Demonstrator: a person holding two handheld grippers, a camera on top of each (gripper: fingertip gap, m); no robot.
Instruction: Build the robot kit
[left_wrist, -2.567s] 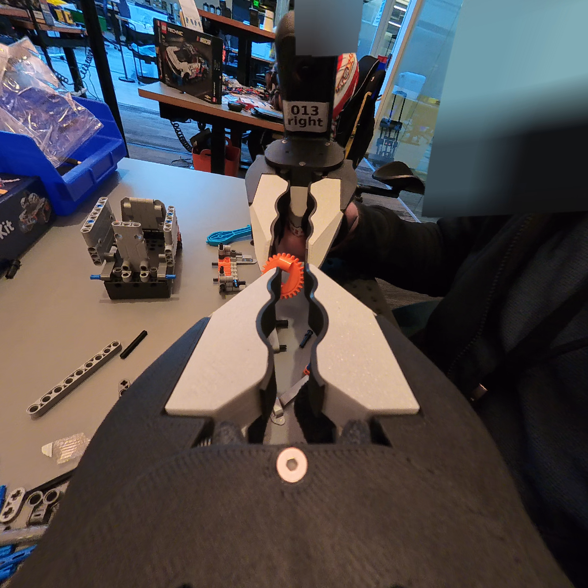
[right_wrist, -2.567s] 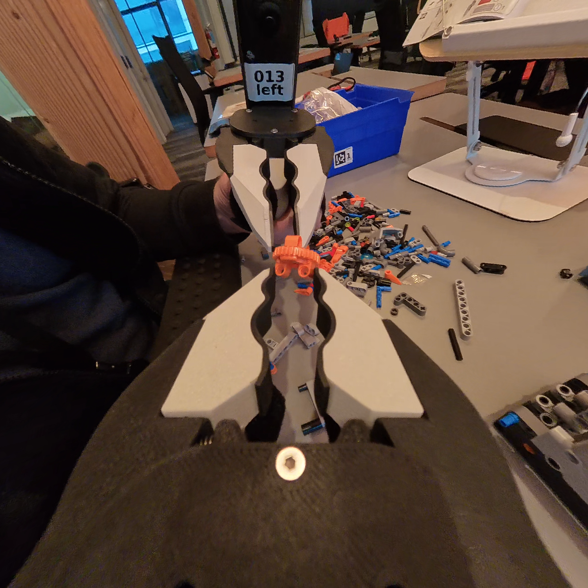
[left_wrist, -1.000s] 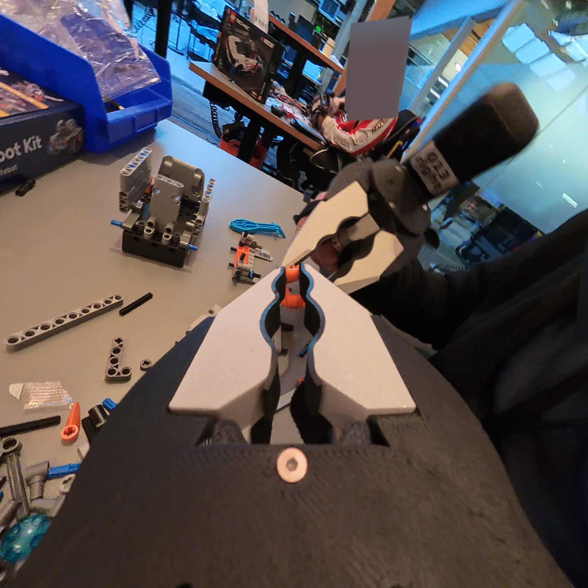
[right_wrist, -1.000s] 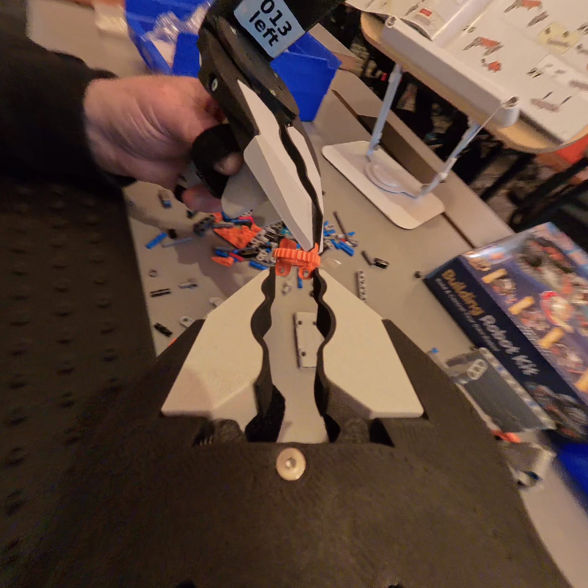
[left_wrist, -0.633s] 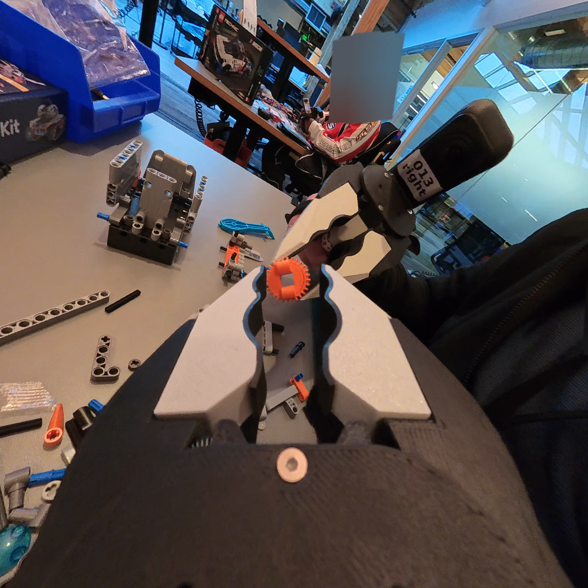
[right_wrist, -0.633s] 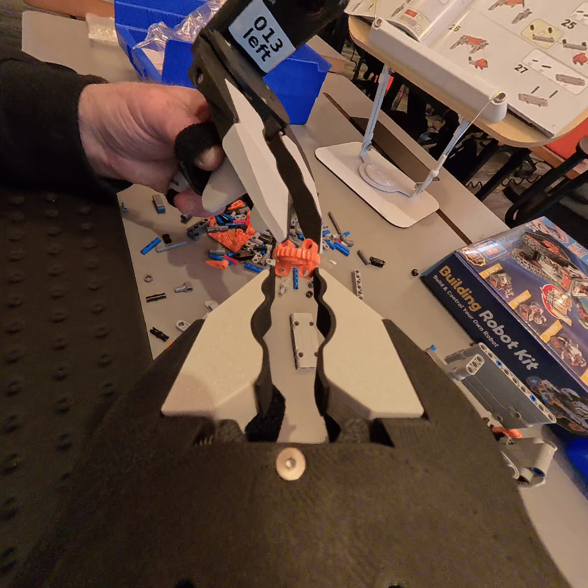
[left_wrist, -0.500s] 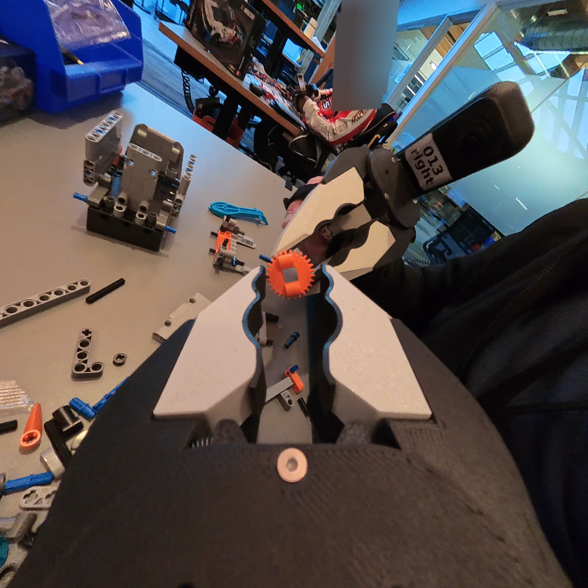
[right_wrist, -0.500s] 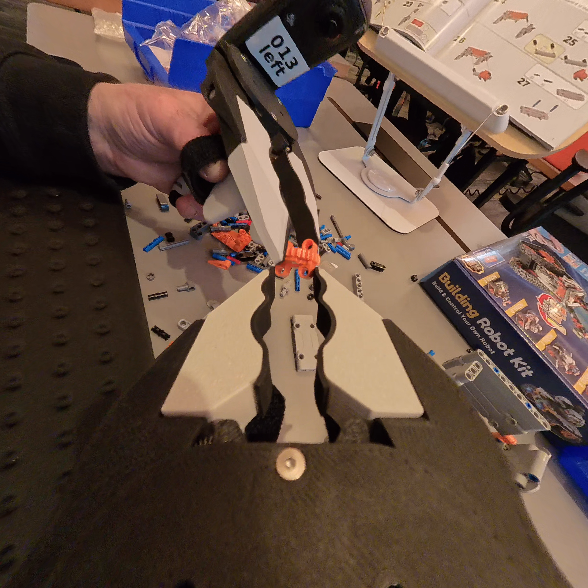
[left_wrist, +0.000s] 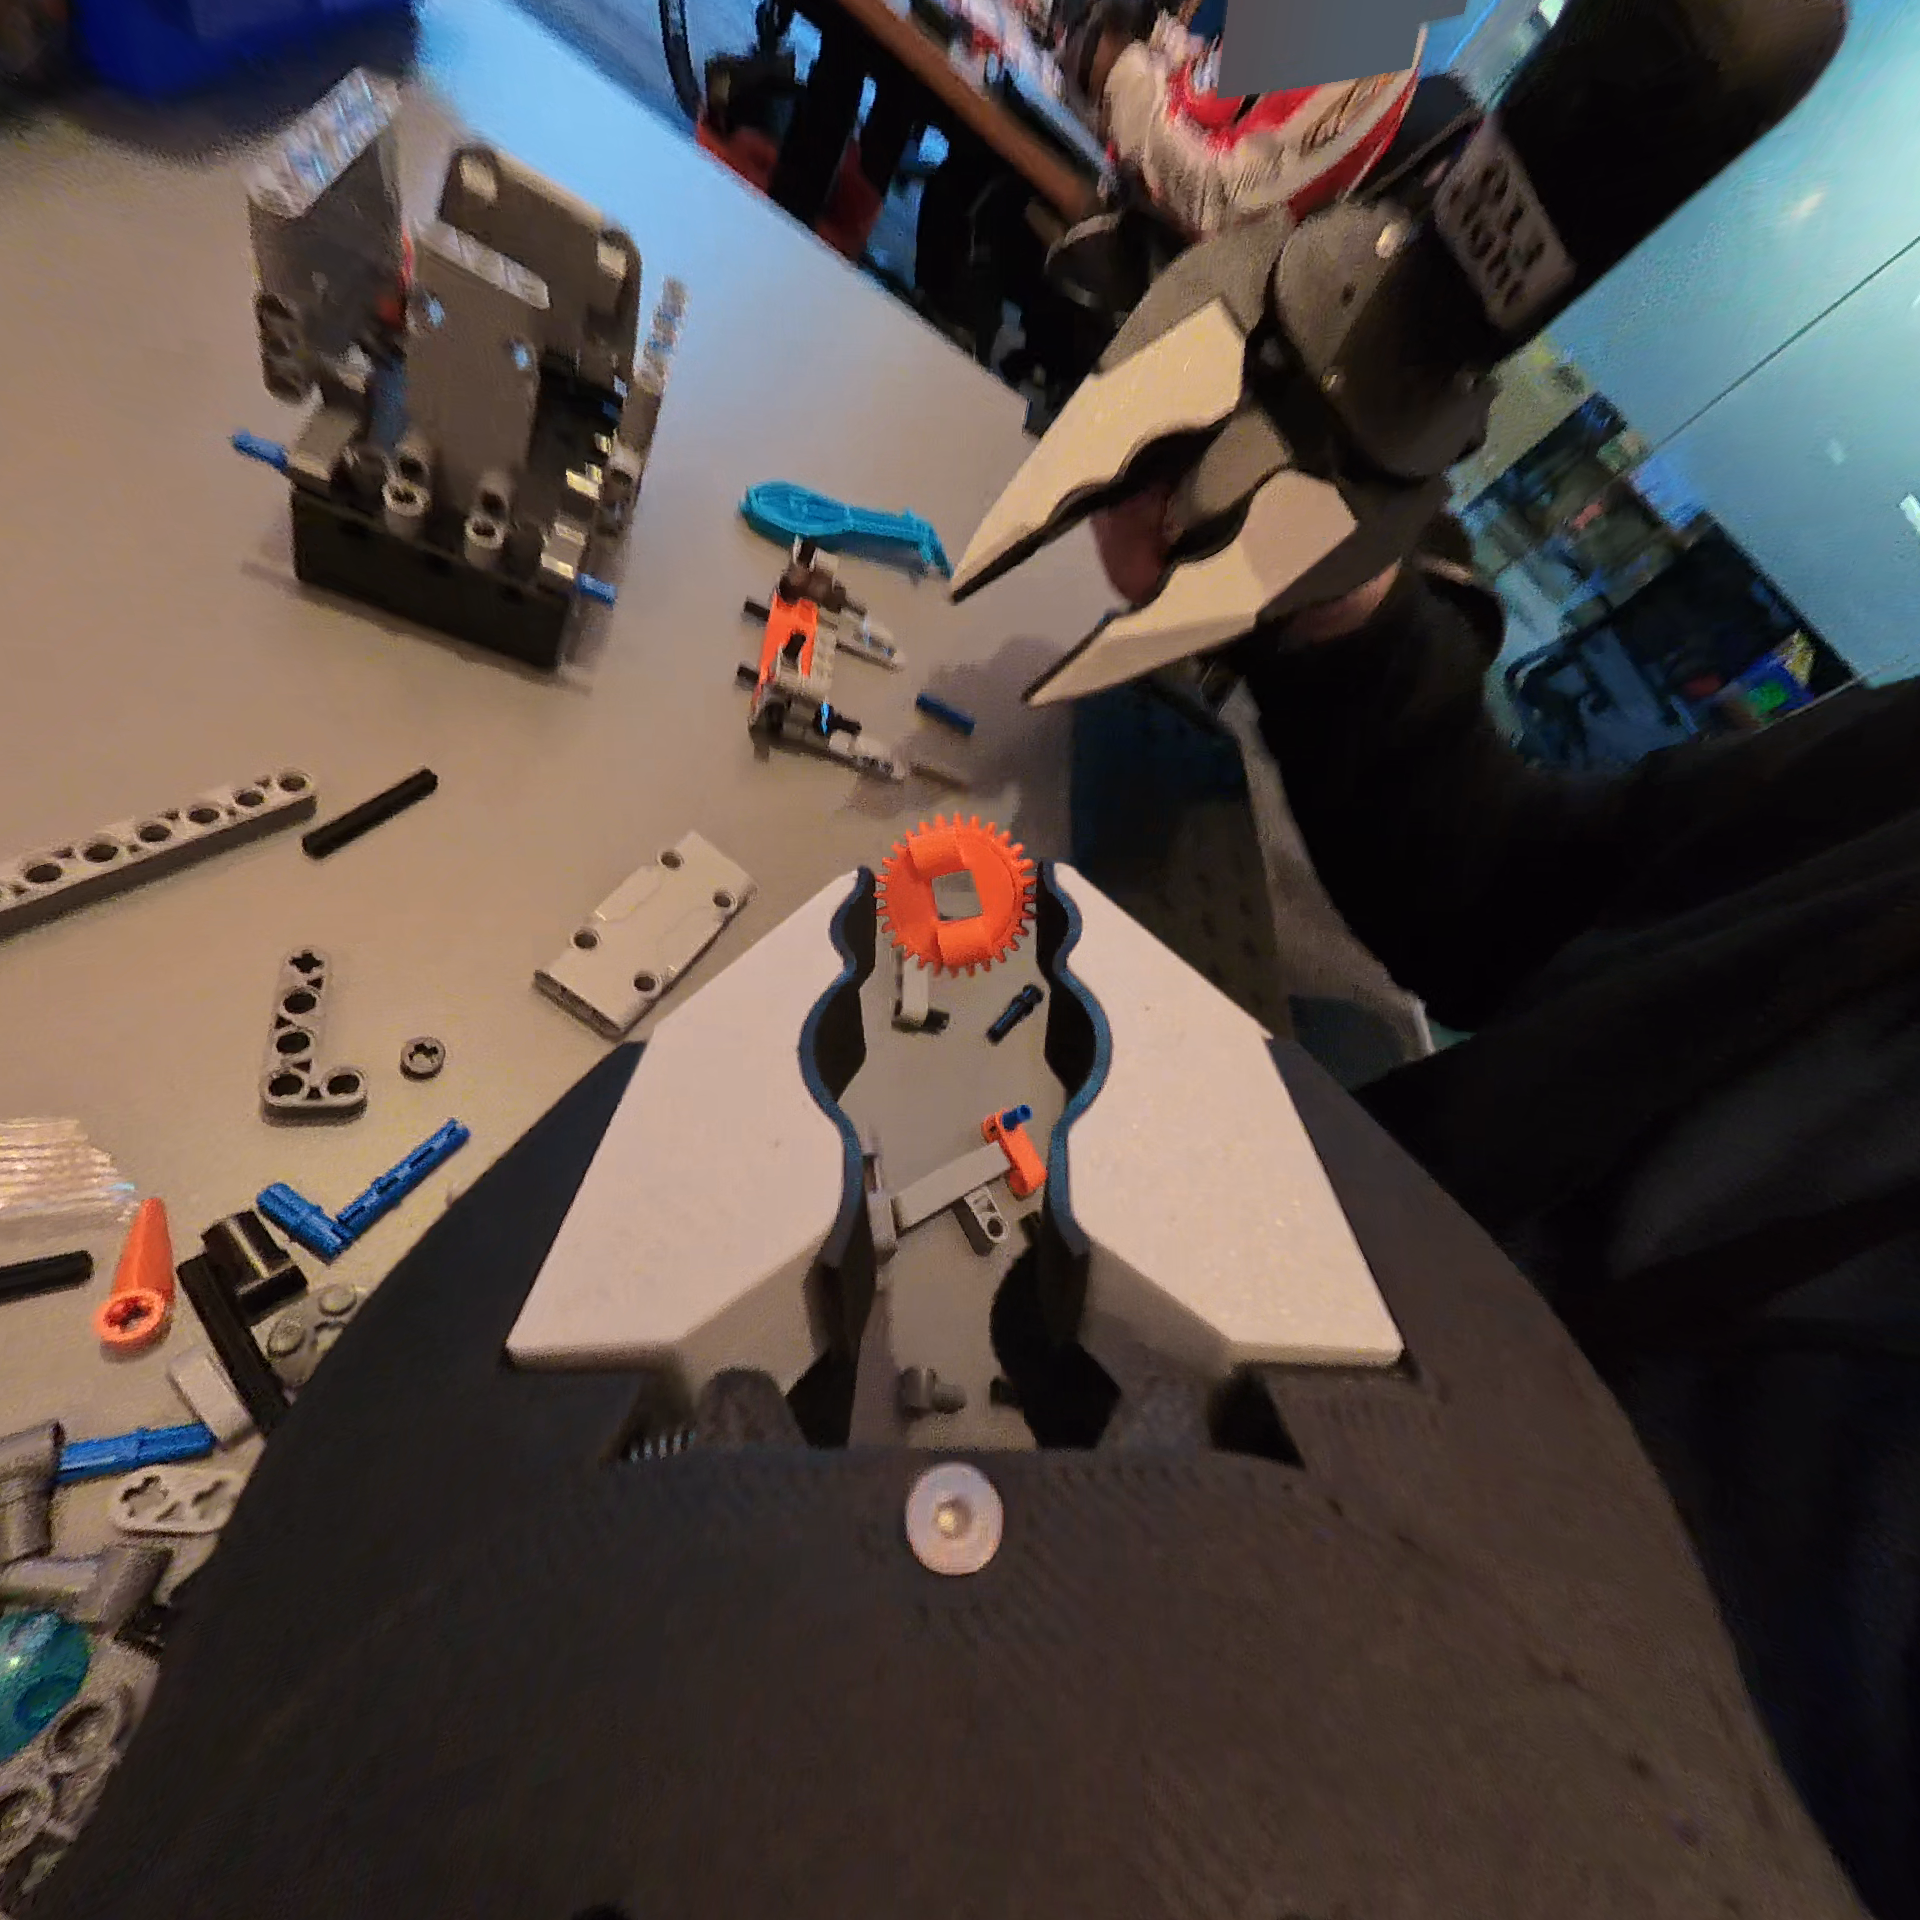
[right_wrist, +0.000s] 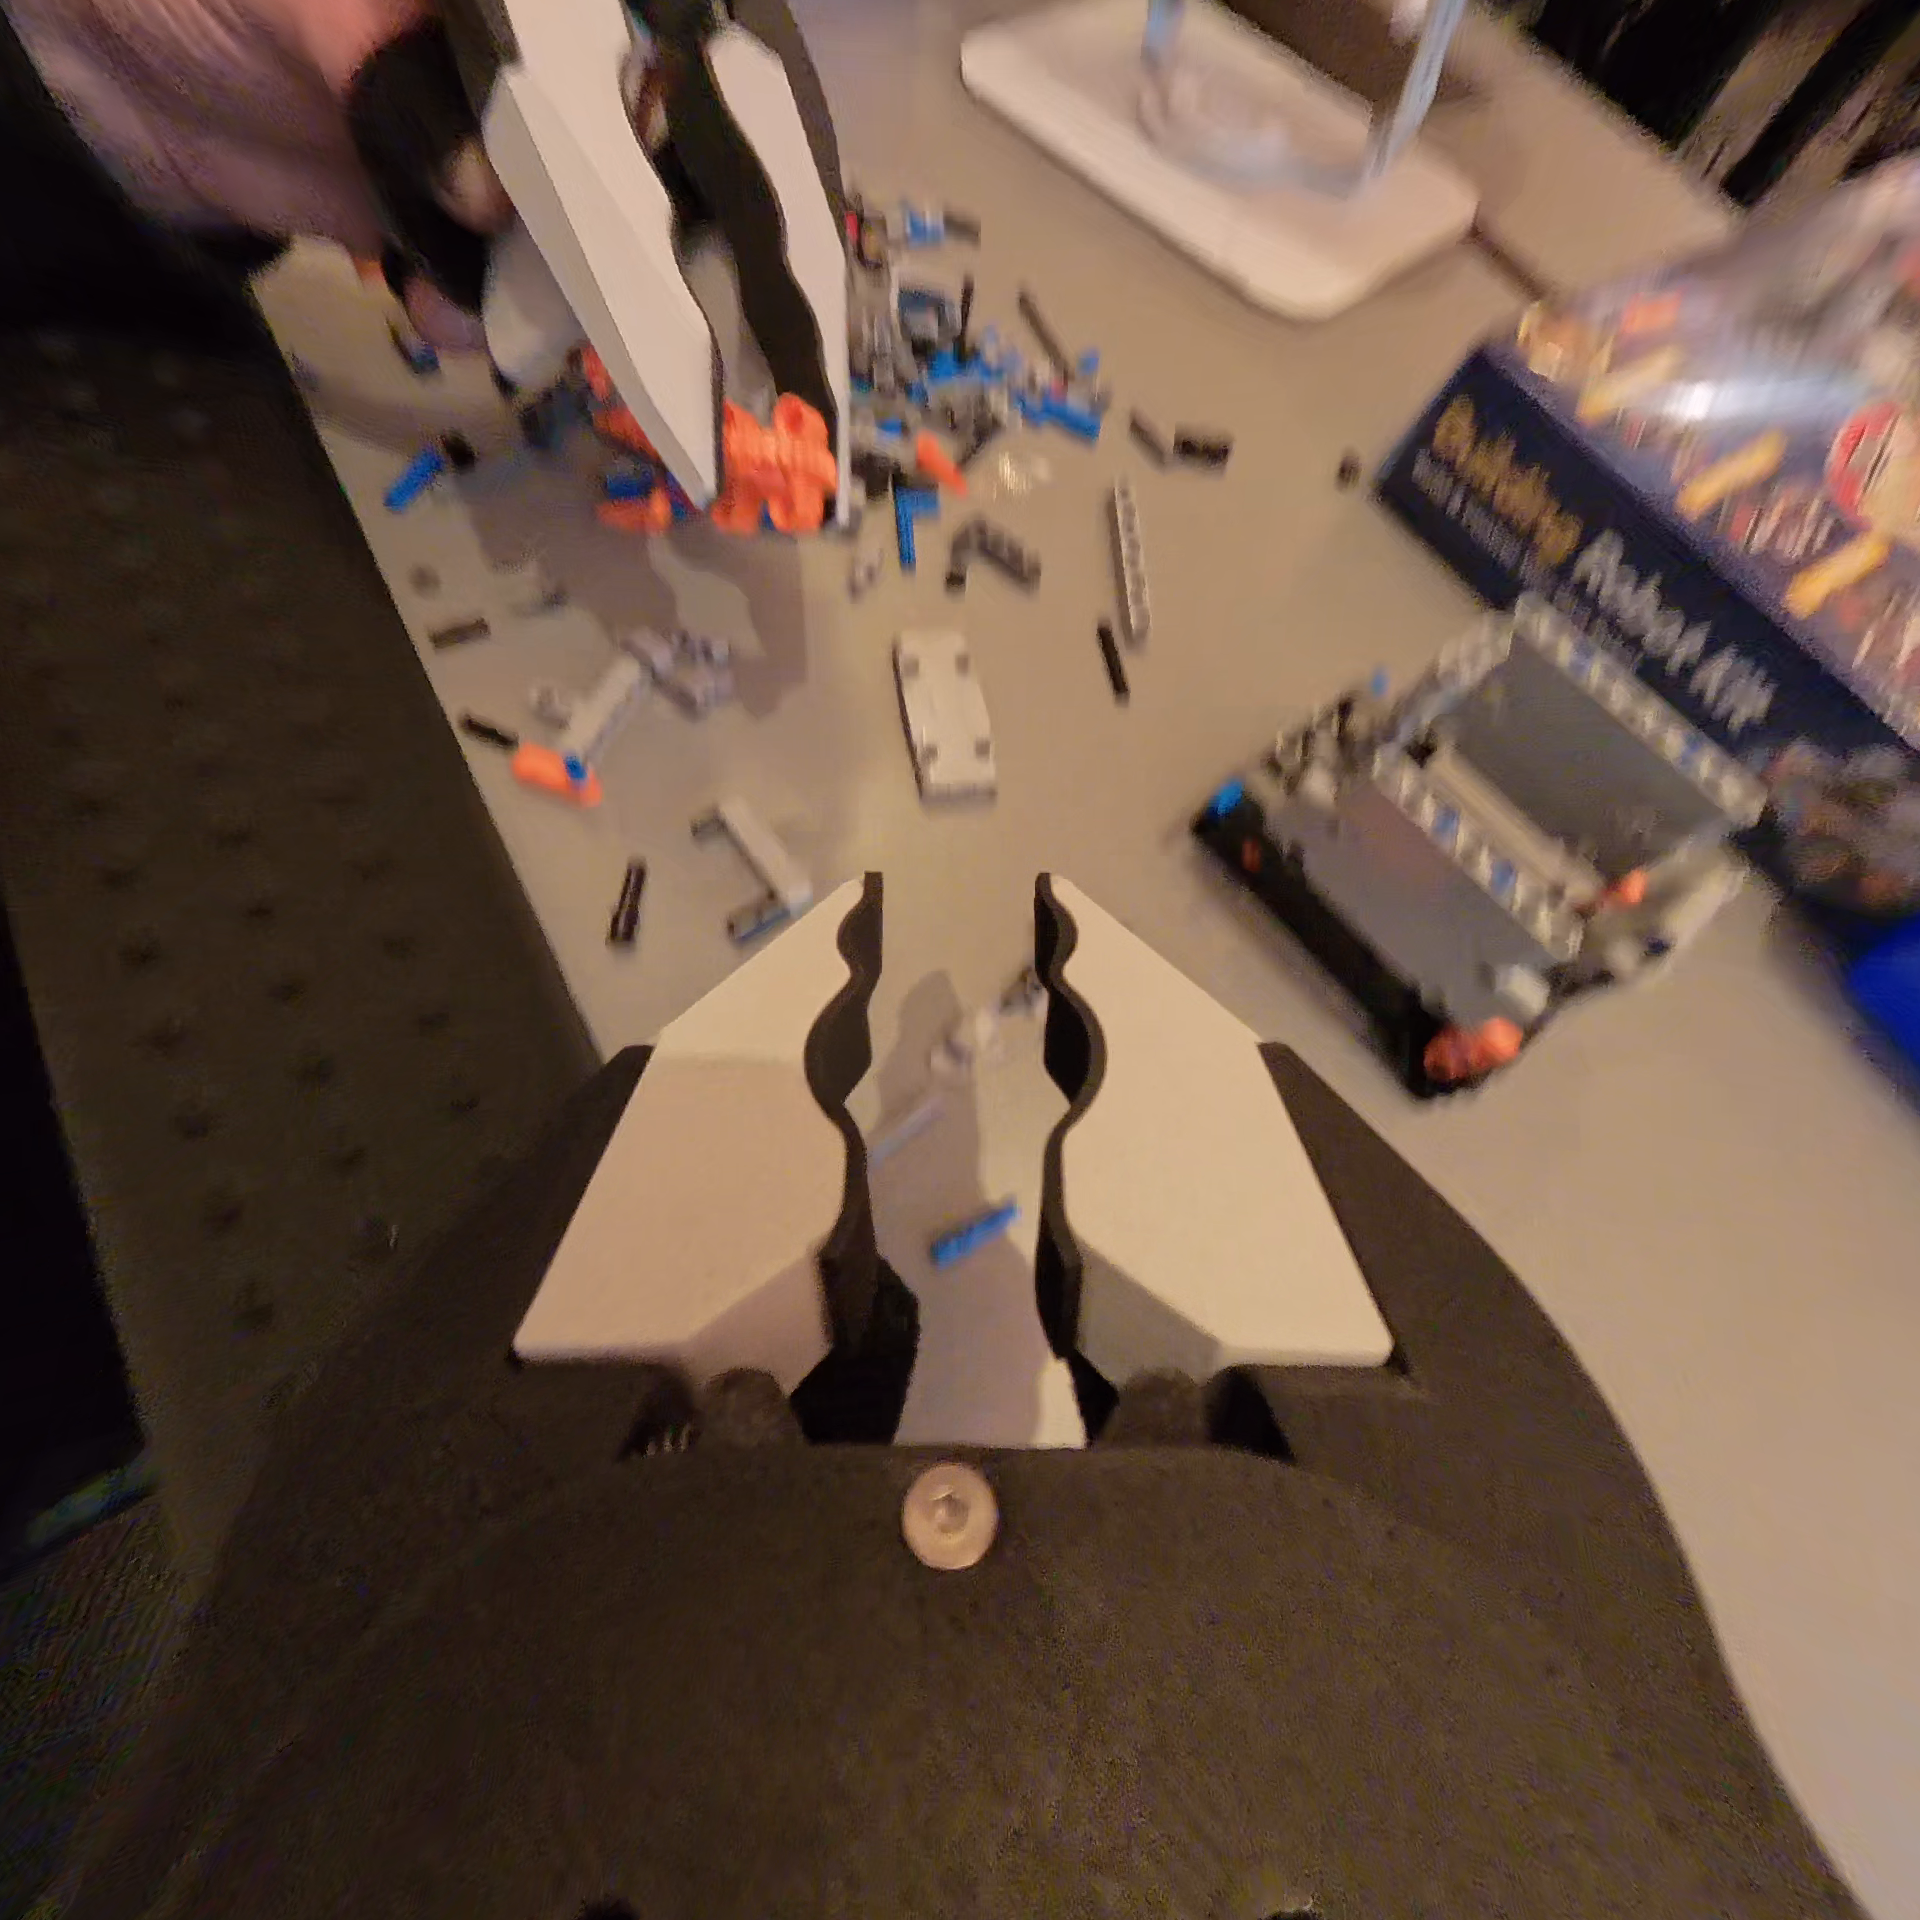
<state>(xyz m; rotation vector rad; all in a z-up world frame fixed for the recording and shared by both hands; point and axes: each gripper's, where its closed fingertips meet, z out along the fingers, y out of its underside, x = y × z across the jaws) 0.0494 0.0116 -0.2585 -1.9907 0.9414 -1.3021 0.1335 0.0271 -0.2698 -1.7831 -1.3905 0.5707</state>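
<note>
The left gripper (left_wrist: 954, 904) pinches an orange gear (left_wrist: 956, 906) right at the tips of its 2 fingers, with the flat face and square hole of the gear turned toward the camera, so the teeth stick out past the tips and the gear stays up off the grey table (left_wrist: 156, 675). The gear is the landmark here. Just below it on the table lie a few small pins and a little orange piece. To the left of the gear sits a flat grey plate (left_wrist: 644, 933), and farther left a long grey beam with holes (left_wrist: 156, 836). Beyond the gear stands a small orange and grey build (left_wrist: 805, 665), and far up and left a big grey and black block build (left_wrist: 457, 384). The right gripper (right_wrist: 956, 894) has its fingers spread apart with nothing between them, up and to the right of the gear and well apart from it. A moment ago the right gripper's tips were right against the gear; now it has let go and pulled away, and the left one alone holds it.
</note>
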